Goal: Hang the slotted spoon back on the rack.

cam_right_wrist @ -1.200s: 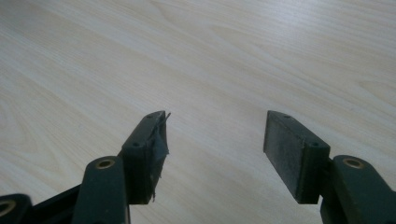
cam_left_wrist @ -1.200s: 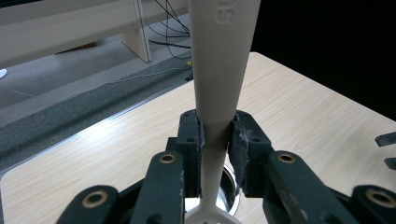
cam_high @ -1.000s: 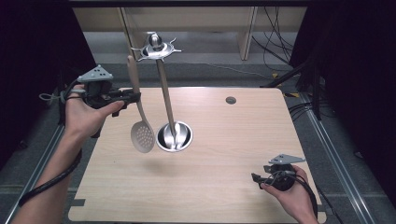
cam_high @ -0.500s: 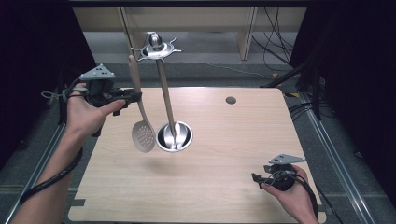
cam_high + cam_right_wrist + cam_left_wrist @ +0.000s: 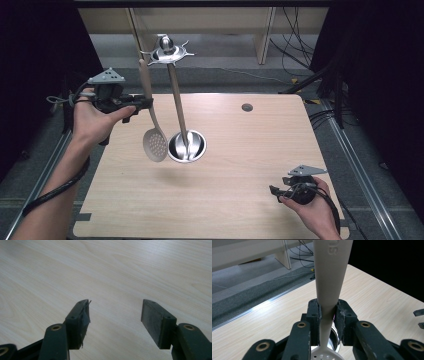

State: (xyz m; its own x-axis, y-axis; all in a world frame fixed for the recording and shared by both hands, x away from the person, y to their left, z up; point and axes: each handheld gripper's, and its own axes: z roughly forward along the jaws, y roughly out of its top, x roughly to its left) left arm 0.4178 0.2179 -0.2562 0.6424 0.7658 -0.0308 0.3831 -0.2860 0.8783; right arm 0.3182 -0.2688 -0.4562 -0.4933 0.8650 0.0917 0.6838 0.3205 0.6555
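High view showed your left gripper (image 5: 142,103) raised beside the metal stand (image 5: 186,146), which was your landmark in the middle of the wooden table (image 5: 240,200). Its jaws were closed on the handle of the slotted spoon (image 5: 151,120). The spoon was cream-white plastic, with a long flat handle that became narrower toward the bowl. It hung nearly upright with the handle up and the round bowl down. The bowl was pierced with many small holes, and it hung just left of the stand's shiny round base, above the table.

Left gripper view showed the same grip from close: the two black pads (image 5: 314,315) pressed the thin part of the handle from both sides, and raised letters were seen on the wide upper part. The perforated bowl showed below the jaws, with the stand's base behind it.

Your right gripper (image 5: 274,190) rested low, well apart from the stand, near the table's front right corner. Its jaws stood open with nothing between them, over bare wood.
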